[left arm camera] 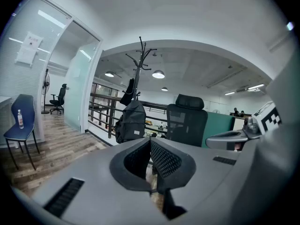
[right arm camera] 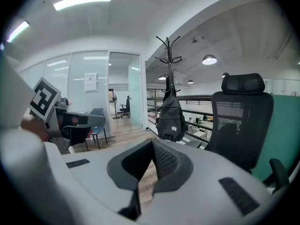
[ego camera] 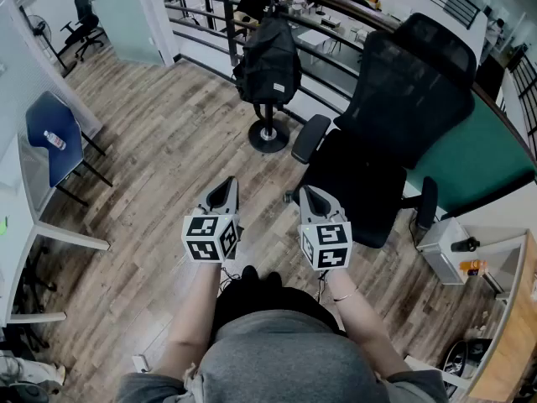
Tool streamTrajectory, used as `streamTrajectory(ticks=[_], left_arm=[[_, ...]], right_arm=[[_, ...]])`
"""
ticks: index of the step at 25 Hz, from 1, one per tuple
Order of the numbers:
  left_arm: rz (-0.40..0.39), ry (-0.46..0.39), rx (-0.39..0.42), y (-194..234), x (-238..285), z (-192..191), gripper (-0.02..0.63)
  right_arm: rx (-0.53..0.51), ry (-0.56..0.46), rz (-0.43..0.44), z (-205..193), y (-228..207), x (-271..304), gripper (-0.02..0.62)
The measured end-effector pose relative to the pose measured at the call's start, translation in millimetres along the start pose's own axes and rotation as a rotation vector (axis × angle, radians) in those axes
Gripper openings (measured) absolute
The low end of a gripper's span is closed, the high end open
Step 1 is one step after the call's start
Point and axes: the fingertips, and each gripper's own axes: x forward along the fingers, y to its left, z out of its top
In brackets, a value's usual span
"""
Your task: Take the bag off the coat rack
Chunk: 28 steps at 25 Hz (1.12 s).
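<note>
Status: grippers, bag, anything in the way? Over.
Left gripper and right gripper shut, empty. Black backpack hanging on coat rack, untouched. Office chair close on the right, beside the rack.

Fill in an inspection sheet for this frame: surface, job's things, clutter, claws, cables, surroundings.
Surface: wood-plank floor; the rack's round base stands on it.
Job's things: black bag hangs on the coat rack, untouched.
Clutter: black office chair to the right of the rack; blue chair at the left with a bottle on its seat.
Claws: left claw and right claw are both shut and empty, held side by side, short of the bag.
Cables: nothing seen.
Surroundings: railing behind the rack; green partition at the right.
</note>
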Motion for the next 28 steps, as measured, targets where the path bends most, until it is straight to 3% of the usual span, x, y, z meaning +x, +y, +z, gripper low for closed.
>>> streamTrajectory(ticks=[8, 14, 15, 17, 23, 28], left_arm=[[0.003, -0.002, 0.005, -2.5, -2.3, -2.3, 0.025], [-0.002, 0.002, -0.016, 0.0, -5.9, -4.7, 0.03], [0.0, 0.002, -0.021, 1.0, -5.8, -4.9, 0.04], [0.005, 0.001, -0.026, 3.6, -3.6, -3.6, 0.097], [0.006, 0.021, -0.022, 13.0, 9.6, -5.3, 0.158], [0.01, 0.043, -0.016, 33.9, 37.4, -2.8, 0.164]], right_arm=[[0.002, -0.04, 0.035, 7.3, 1.8, -2.3, 0.003], [0.038, -0.057, 0.014, 8.9, -5.3, -1.6, 0.003], [0.044, -0.054, 0.023, 8.6, -4.8, -0.5, 0.01], [0.056, -0.046, 0.048, 8.4, -3.1, 3.3, 0.096], [0.092, -0.027, 0.065, 6.8, -6.6, 21.3, 0.131], [0.109, -0.014, 0.057, 12.7, -16.9, 52.7, 0.18]])
